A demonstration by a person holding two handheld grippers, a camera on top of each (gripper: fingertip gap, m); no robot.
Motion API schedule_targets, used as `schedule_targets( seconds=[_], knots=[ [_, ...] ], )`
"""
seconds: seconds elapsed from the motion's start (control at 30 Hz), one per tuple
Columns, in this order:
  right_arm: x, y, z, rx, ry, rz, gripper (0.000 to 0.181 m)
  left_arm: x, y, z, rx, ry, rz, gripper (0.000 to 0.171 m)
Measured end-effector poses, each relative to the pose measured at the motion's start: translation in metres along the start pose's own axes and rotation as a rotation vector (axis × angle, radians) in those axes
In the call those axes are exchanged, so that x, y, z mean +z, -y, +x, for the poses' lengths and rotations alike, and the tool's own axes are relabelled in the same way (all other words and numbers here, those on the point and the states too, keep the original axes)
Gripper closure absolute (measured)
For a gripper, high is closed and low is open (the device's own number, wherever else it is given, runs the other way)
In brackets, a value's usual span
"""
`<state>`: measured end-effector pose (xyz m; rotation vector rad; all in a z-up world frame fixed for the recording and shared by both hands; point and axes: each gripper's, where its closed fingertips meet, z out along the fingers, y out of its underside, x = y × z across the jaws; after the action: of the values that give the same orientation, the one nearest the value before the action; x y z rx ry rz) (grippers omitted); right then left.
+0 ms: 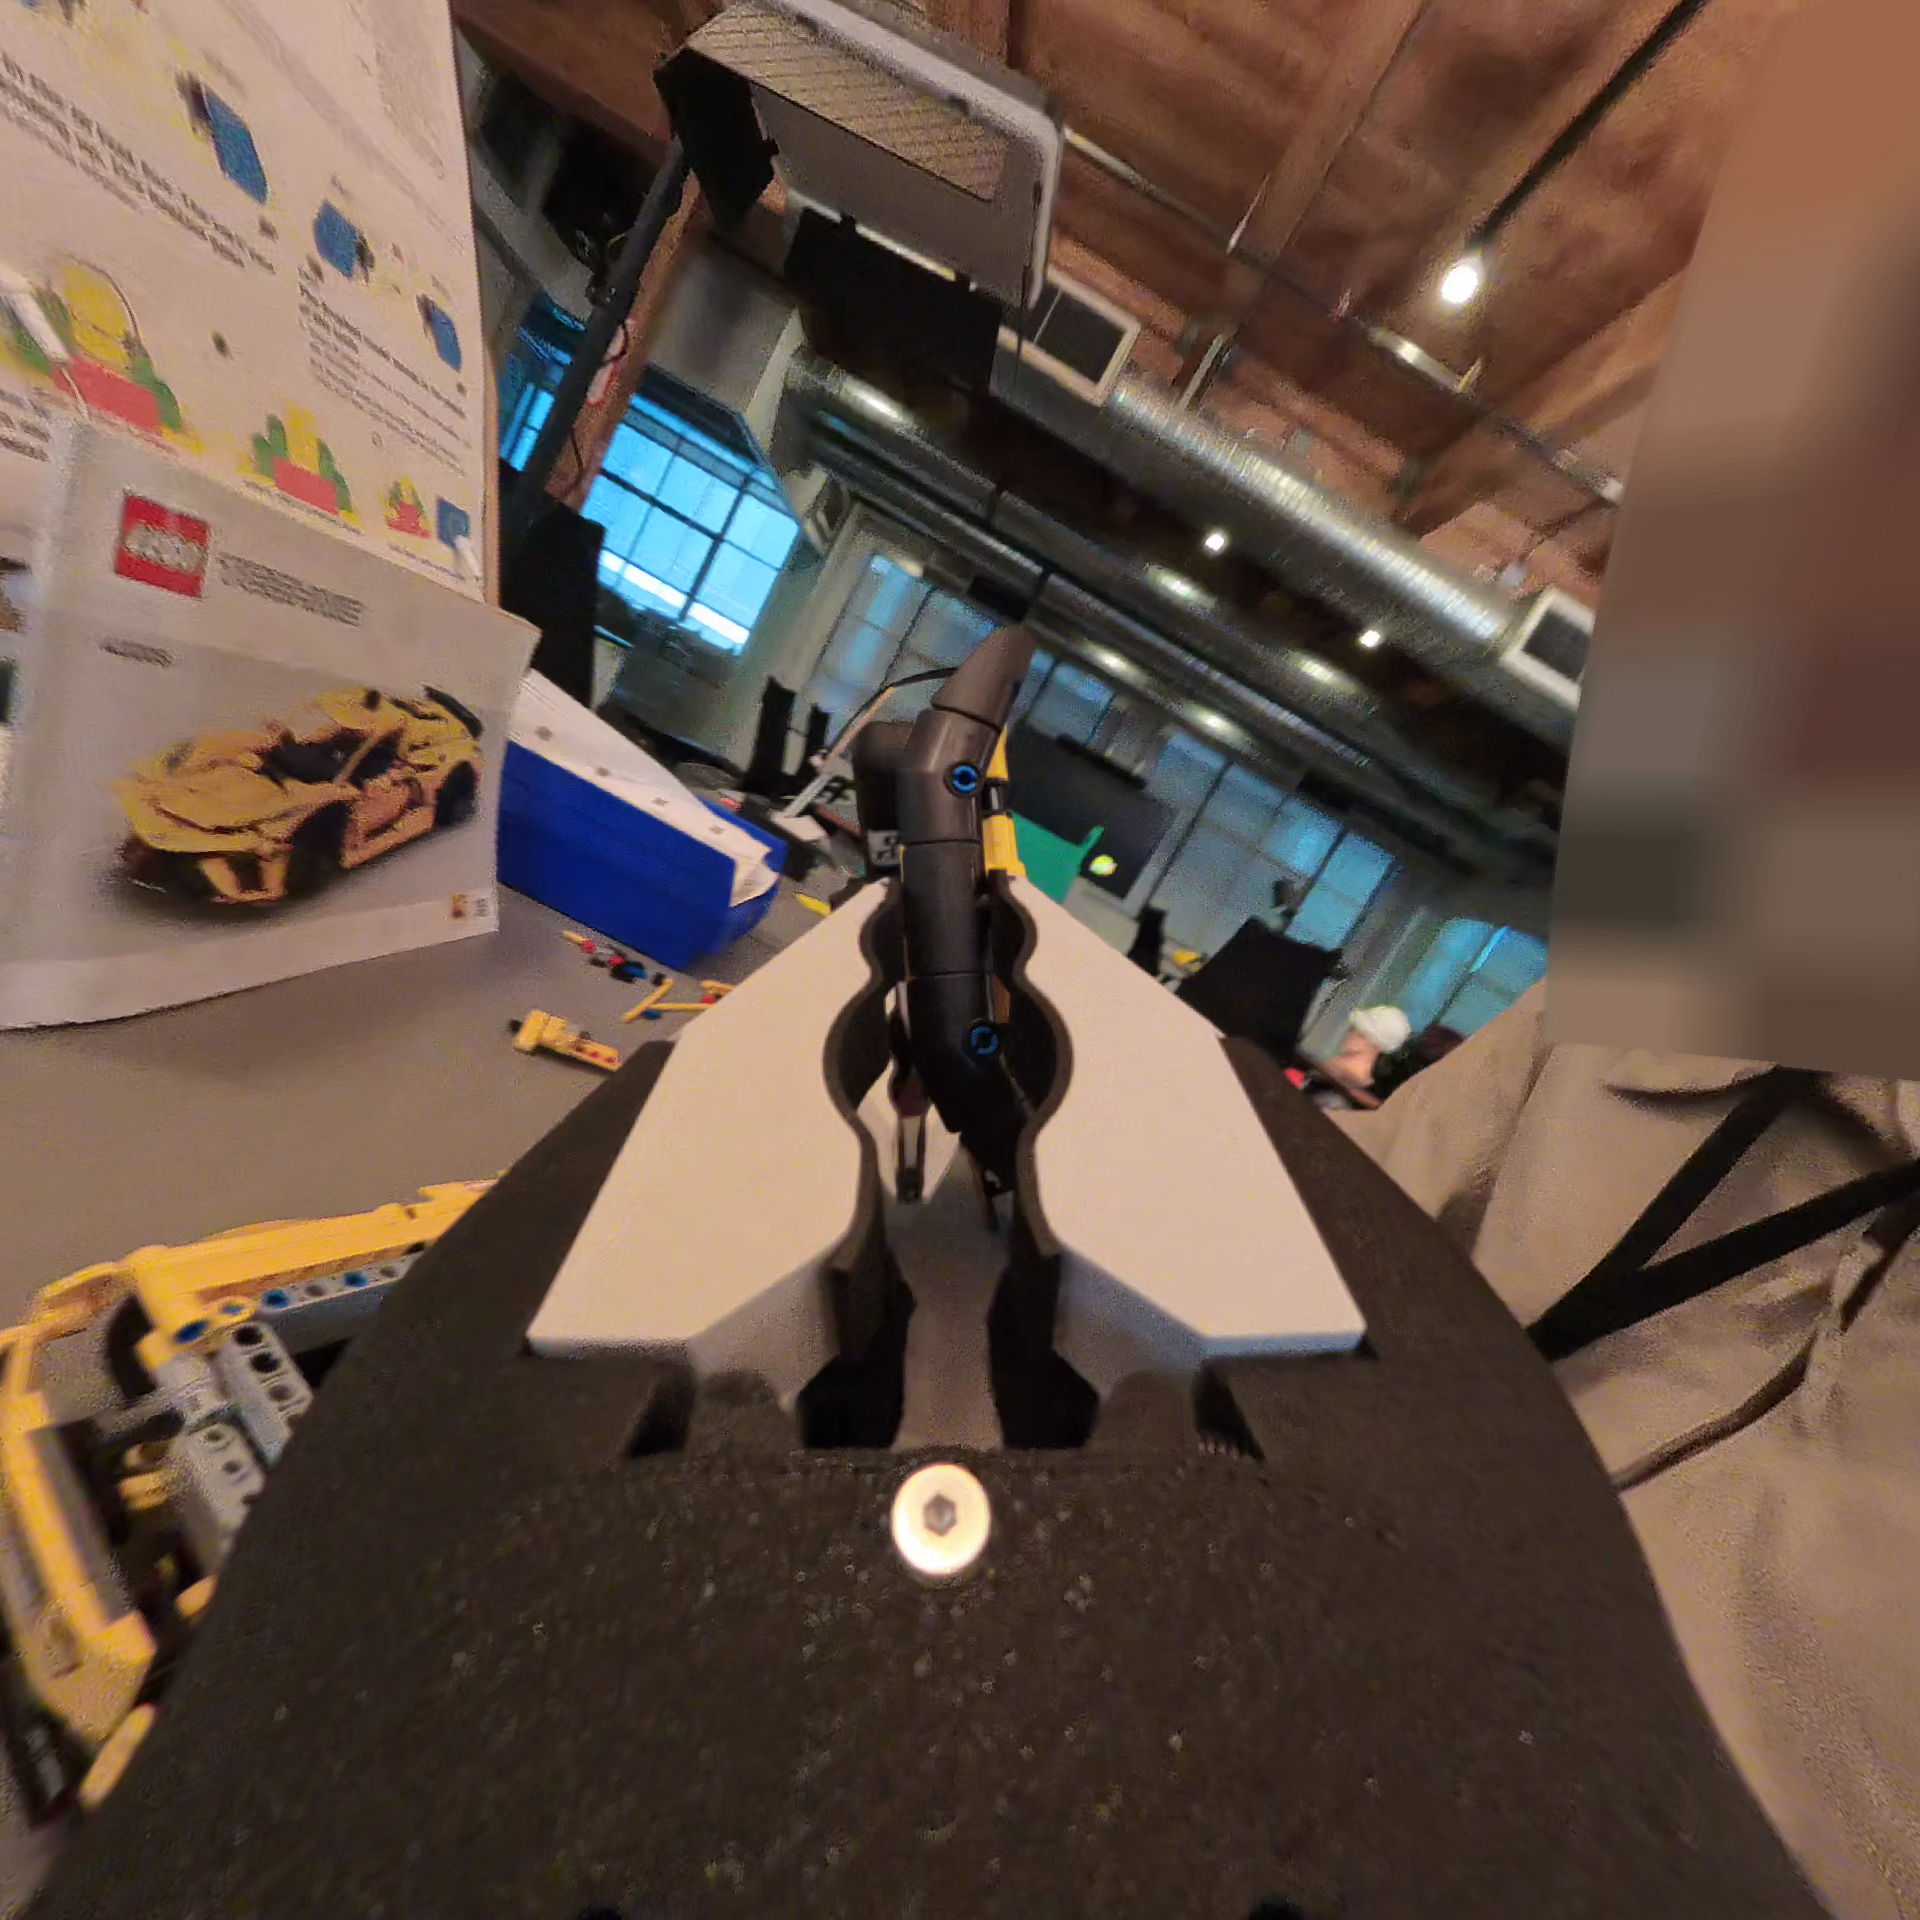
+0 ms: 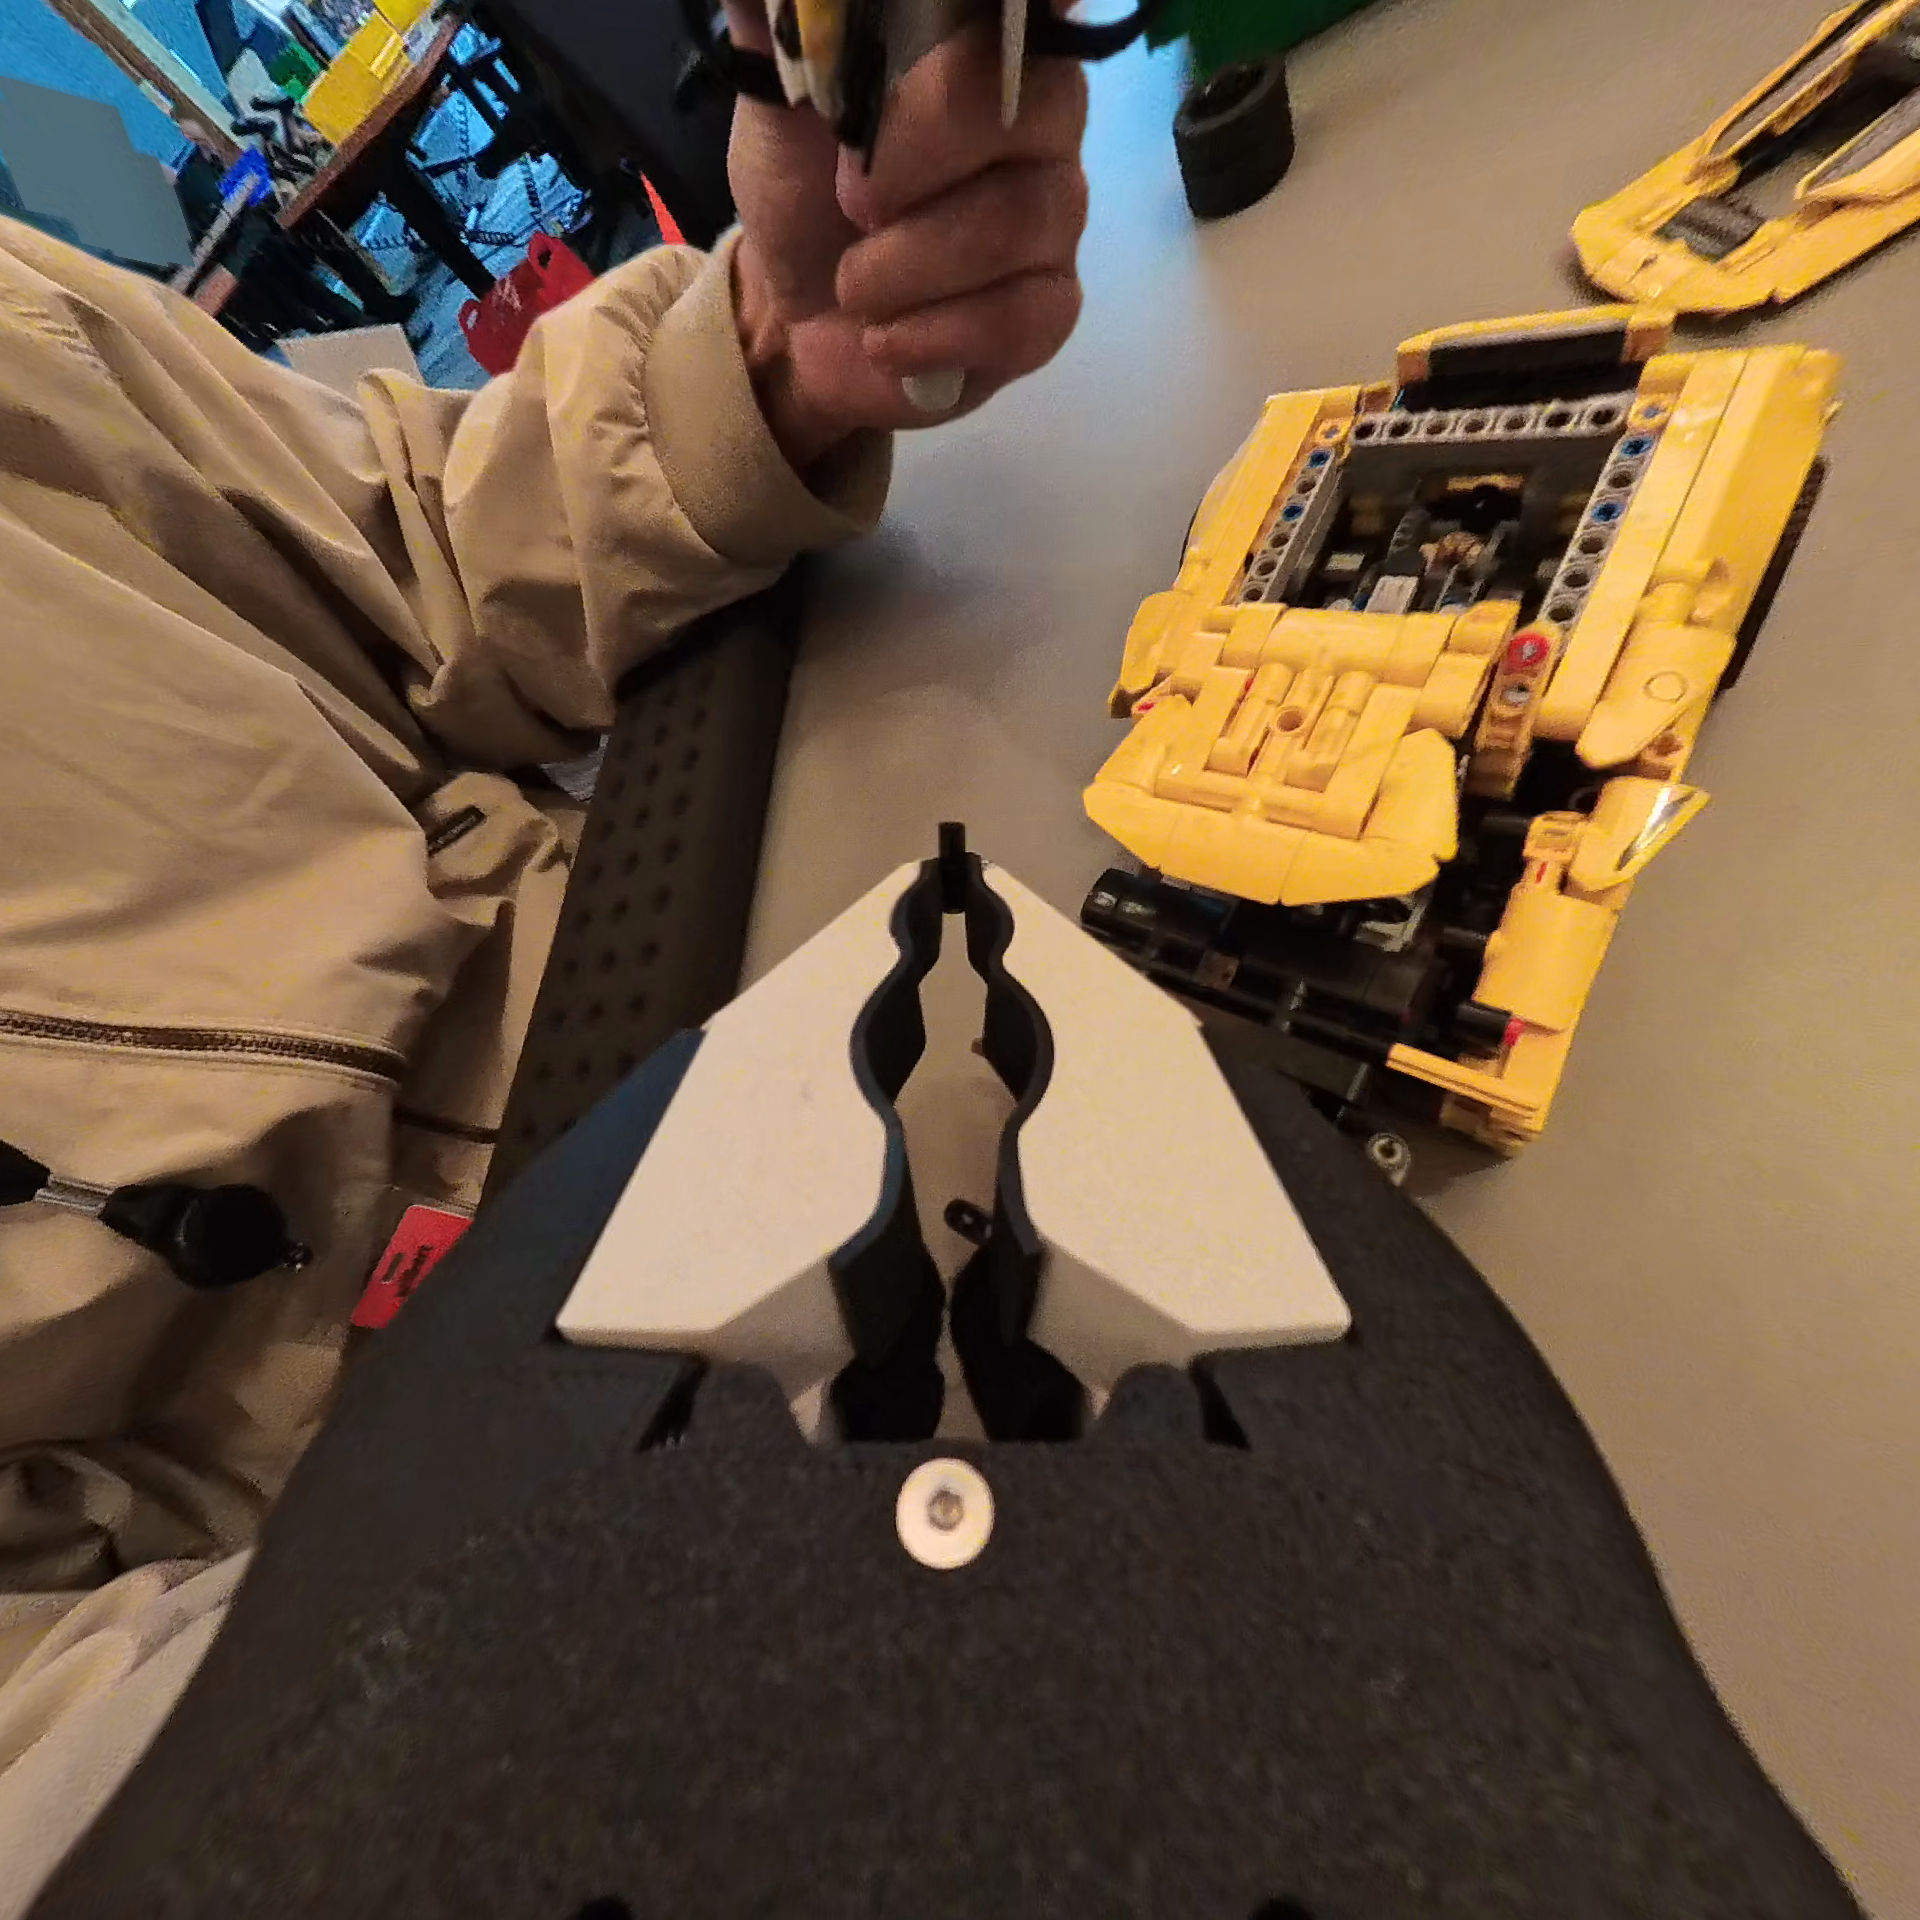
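My left gripper point(image 1: 948, 904) is shut on a black and yellow brick-built assembly point(image 1: 951, 883) with blue pins, which sticks up past the fingertips, raised and tilted toward the ceiling. My right gripper point(image 2: 954, 878) is shut on a small black pin point(image 2: 952, 854) at its very tips, low over the grey table. A partly built yellow toy car point(image 2: 1455, 717) lies on the table to the right of the right gripper; its edge also shows in the left wrist view point(image 1: 125, 1382). A person's hand point(image 2: 914, 229) is raised above the right gripper.
A building-instruction booklet point(image 1: 249, 727) and a poster point(image 1: 229, 229) stand at the left, with a blue bin point(image 1: 613, 842) and loose small pieces point(image 1: 613, 987) behind. A yellow car body panel point(image 2: 1756, 197) and black tyre point(image 2: 1236, 135) lie far right. A beige sleeve point(image 2: 312, 623) fills the left. Some 15 centimetres of space lies between my two pairs of fingers.
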<state>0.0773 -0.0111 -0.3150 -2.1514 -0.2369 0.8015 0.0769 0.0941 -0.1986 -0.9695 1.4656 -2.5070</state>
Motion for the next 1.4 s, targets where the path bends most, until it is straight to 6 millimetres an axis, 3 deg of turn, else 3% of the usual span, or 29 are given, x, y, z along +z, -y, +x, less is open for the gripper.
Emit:
schedule_targets(
  seconds=[0.17,0.3,0.37,0.43,0.5,0.57,0.63,0.7,0.8,0.9,1.13,1.33,1.37,1.4],
  knots=[
    [-0.008,0.005,0.002,0.026,0.017,0.062,0.178,-0.002,0.009,0.002,-0.086,-0.059,0.086,0.157],
    [-0.025,0.024,-0.009,-0.019,0.046,0.18,0.178,-0.002,-0.005,-0.019,-0.21,-0.027,0.064,0.156],
    [-0.053,0.02,0.011,-0.024,-0.132,0.177,0.178,-0.003,-0.007,-0.025,-0.197,0.003,0.058,0.156],
    [-0.102,0.009,0.03,-0.005,-0.357,0.187,0.178,-0.003,-0.008,-0.022,-0.161,0.013,0.041,0.156],
    [-0.157,-0.019,0.048,0.035,-0.606,0.14,0.178,-0.003,-0.006,-0.019,-0.123,0.024,0.037,0.156],
    [-0.205,-0.068,0.062,0.129,-0.794,-0.002,0.178,-0.001,-0.005,-0.013,-0.118,-0.002,0.035,0.156],
    [-0.241,-0.118,0.071,0.231,-0.897,-0.141,0.178,0.001,-0.007,-0.011,-0.109,-0.002,0.021,0.156],
    [-0.26,-0.155,0.077,0.292,-0.934,-0.241,0.178,0.005,-0.012,-0.011,-0.097,0.006,-0.004,0.156],
    [-0.277,-0.199,0.074,0.358,-0.953,-0.412,0.178,0.01,-0.02,-0.014,-0.097,0.029,-0.037,0.156],
    [-0.279,-0.222,0.067,0.411,-0.941,-0.509,0.178,0.013,-0.028,-0.019,-0.104,0.052,-0.067,0.156],
    [-0.294,-0.241,0.072,0.388,-1.037,-0.571,0.174,0.014,-0.033,-0.021,-0.104,0.062,-0.087,0.156],
    [-0.298,-0.218,0.065,0.408,-1.06,-0.387,0.155,0.011,-0.026,-0.022,-0.119,0.068,-0.053,0.156],
    [-0.294,-0.203,0.063,0.409,-1.035,-0.307,0.154,0.011,-0.024,-0.022,-0.128,0.063,-0.043,0.156],
    [-0.282,-0.174,0.061,0.384,-0.977,-0.178,0.154,0.012,-0.023,-0.022,-0.139,0.056,-0.034,0.156]
  ],
)
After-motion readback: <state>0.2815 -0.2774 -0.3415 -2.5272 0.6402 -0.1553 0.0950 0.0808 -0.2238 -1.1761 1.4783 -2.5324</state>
